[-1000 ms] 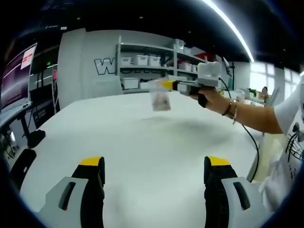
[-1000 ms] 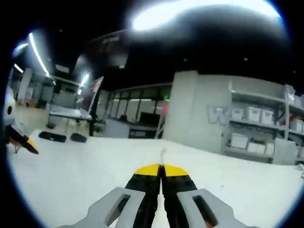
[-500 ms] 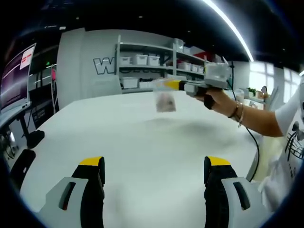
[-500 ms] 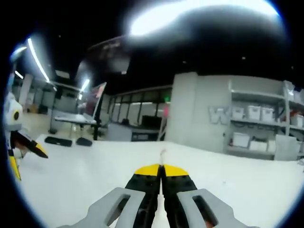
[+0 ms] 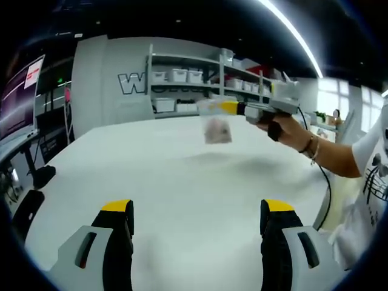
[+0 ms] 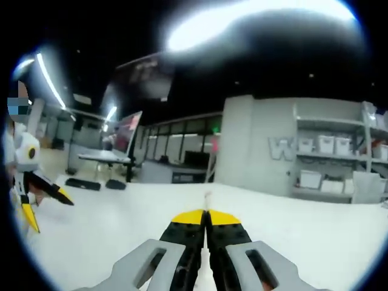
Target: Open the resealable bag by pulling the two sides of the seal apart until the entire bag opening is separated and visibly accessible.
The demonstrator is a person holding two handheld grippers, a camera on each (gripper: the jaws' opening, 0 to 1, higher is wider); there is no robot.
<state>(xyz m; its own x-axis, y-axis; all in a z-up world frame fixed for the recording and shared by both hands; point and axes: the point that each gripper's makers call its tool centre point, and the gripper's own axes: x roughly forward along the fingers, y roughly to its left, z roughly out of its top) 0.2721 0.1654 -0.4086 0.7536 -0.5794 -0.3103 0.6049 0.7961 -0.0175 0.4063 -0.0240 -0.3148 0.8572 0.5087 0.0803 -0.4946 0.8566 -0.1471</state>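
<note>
A small clear resealable bag [image 5: 217,128] with something pale inside hangs above the white table [image 5: 170,182] in the left gripper view. My right gripper [image 5: 227,108] is shut on its top edge, held by a person's hand coming in from the right. In the right gripper view the right gripper [image 6: 206,217] has its jaws pressed together, and a thin sliver of the bag [image 6: 208,197] sticks out past the yellow tips. My left gripper [image 5: 197,209] is open low over the near table, well short of the bag. It also appears at the left edge as the left gripper [image 6: 43,207].
Shelves with white bins [image 5: 182,76] stand against the grey back wall. A monitor [image 5: 24,97] and dark chairs [image 5: 37,177] are at the table's left. The person's arm [image 5: 327,154] and a black cable [image 5: 324,188] cross the right side.
The right gripper has carried the bag a little to the right and slightly up in the left gripper view. The left gripper now reaches further into the right gripper view.
</note>
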